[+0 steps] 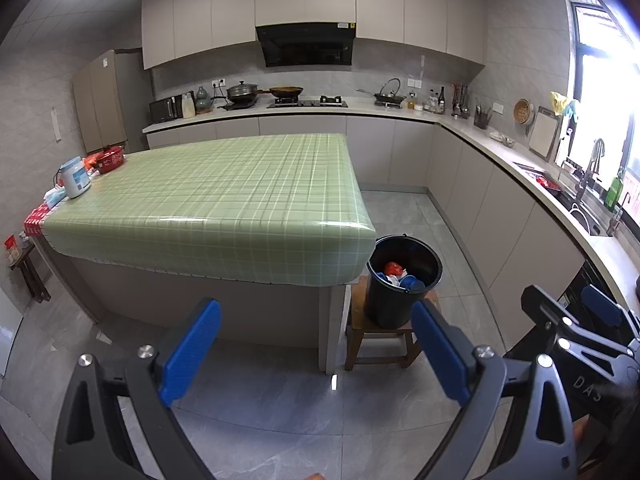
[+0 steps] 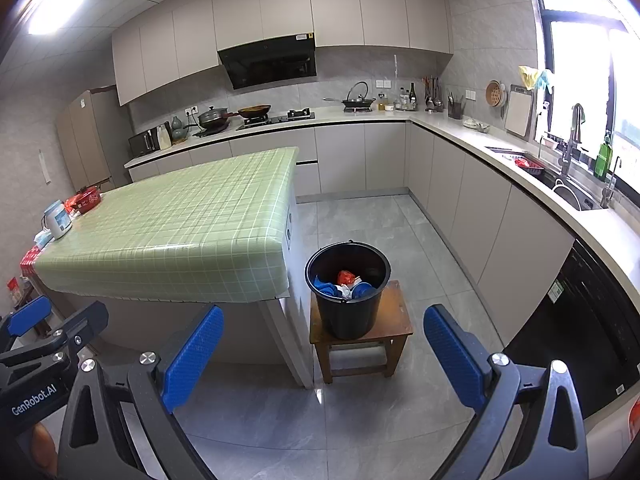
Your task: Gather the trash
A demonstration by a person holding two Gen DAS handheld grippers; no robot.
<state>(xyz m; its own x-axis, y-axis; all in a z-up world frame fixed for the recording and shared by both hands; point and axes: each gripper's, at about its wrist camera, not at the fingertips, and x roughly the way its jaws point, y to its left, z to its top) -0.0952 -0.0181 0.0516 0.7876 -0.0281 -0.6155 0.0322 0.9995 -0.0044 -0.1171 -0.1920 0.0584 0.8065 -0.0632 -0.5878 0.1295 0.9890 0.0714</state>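
A black bucket [image 1: 404, 280] stands on a small wooden stool [image 1: 376, 332] by the near right corner of the green checked table [image 1: 216, 196]. Red, blue and white trash [image 1: 400, 276] lies inside it. The bucket [image 2: 347, 292], stool [image 2: 396, 320], table [image 2: 176, 224] and trash [image 2: 346, 284] also show in the right wrist view. My left gripper [image 1: 316, 350] is open and empty, held back from the table over the floor. My right gripper [image 2: 324, 354] is open and empty, a little short of the stool. Each gripper shows at the edge of the other's view.
A white jar [image 1: 75, 178], a red pot [image 1: 109, 159] and small packets sit at the table's far left edge. Counters with a stove [image 1: 308, 102], pans and a sink [image 1: 576, 200] run along the back and right walls. Grey tiled floor [image 1: 280, 404] lies below the grippers.
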